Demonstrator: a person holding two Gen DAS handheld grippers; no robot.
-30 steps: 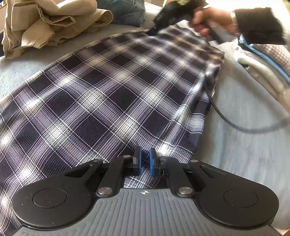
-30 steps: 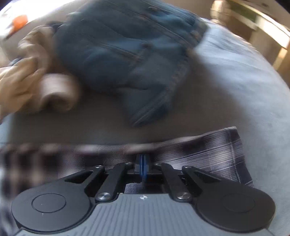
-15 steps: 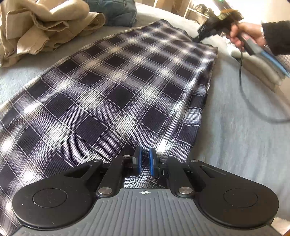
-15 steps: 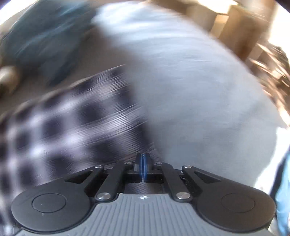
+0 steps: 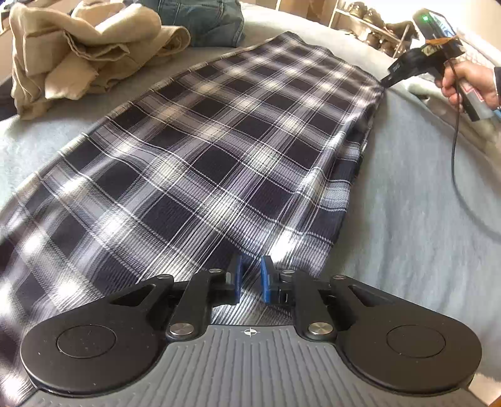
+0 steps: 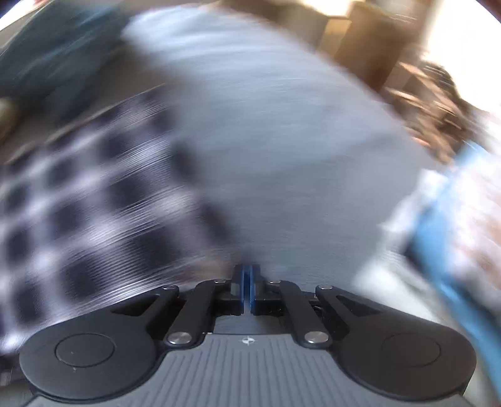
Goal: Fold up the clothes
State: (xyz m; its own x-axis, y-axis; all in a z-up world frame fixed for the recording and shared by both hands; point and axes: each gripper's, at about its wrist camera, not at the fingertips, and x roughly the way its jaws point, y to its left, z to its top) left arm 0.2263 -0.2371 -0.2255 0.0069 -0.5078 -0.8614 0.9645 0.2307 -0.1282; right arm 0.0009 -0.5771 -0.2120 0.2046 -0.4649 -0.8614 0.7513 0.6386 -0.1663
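Note:
A dark navy and white plaid garment (image 5: 219, 150) lies spread flat on the grey bed (image 5: 422, 219), folded lengthwise along its right side. My left gripper (image 5: 250, 275) sits over its near edge, jaws a little apart with plaid cloth lying between the blue pads. My right gripper (image 6: 247, 281) is shut, its pads pressed together at the far right corner of the garment (image 6: 94, 194); the view is blurred and I cannot tell whether cloth is pinched. In the left wrist view the right gripper's (image 5: 391, 79) tip touches that far corner.
A crumpled beige garment (image 5: 87, 53) and folded blue denim (image 5: 200, 18) lie at the far left of the bed. A black cable (image 5: 460, 175) trails across the bed on the right. Light folded clothes (image 6: 438, 225) lie at the right.
The right gripper has swept from the garment's far edge rightward to its far right corner, and the cloth there now lies flatter. The left gripper has stayed put, its jaws slightly wider.

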